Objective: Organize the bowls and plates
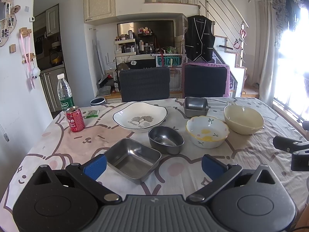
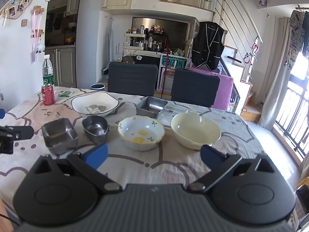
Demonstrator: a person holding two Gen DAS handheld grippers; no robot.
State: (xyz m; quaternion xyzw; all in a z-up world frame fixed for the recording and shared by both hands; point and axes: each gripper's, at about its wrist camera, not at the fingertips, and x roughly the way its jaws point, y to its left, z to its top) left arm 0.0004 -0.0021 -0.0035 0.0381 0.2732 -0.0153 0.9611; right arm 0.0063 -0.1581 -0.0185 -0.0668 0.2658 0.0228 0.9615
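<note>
Nothing is gathered yet: both the left gripper [image 1: 152, 165] and right gripper [image 2: 153, 155] hover spread and empty, the steel square dish [image 1: 132, 157] at twelve o'clock of the left inviting a rim pinch.

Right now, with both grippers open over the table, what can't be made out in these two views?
- Right gripper, left view: cut off by the right edge; only a dark part shows.
- Left gripper, right view: cut off by the left edge.
- Can label: print too small to read.
- Window, left view: blown out by glare.
- Table near edge: hidden by each gripper's body.
</note>
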